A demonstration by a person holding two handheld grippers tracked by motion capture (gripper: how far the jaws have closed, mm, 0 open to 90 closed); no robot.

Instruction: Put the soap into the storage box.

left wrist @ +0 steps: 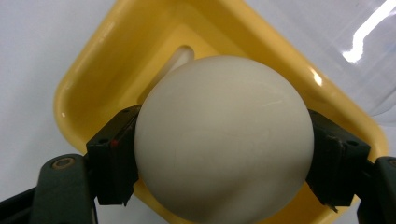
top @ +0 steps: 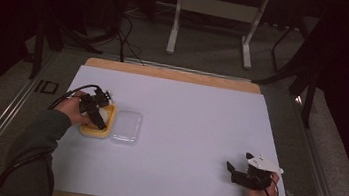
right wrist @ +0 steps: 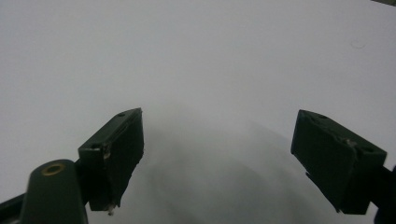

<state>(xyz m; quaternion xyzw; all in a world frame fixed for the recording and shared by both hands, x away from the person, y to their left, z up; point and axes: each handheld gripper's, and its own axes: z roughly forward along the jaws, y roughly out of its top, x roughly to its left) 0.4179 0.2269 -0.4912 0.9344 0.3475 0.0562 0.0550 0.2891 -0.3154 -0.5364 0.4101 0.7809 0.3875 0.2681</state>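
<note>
White ball (left wrist: 223,140), nearest the lens in the left gripper view, clamped between the two black jaws of the left gripper (left wrist: 224,158), one pad pressed to each flank. Directly beneath the ball: yellow tray (left wrist: 93,79), a shallow rounded-corner dish with a paler recess in its floor. Just beside the tray, toward mid-table: clear plastic lid (top: 126,128), lying flat on the white sheet (top: 186,109). Well apart from the tray, at the near right edge of the sheet: right gripper (right wrist: 219,158), jaws spread wide over bare sheet, grasping nothing.

Step in hand, as judged: placing the ball into the tray, ball not yet visibly seated. Next move likely calls for lowering onto the recess, then parting the jaws gently so that the round ball stays put. Lid probably to follow.
</note>
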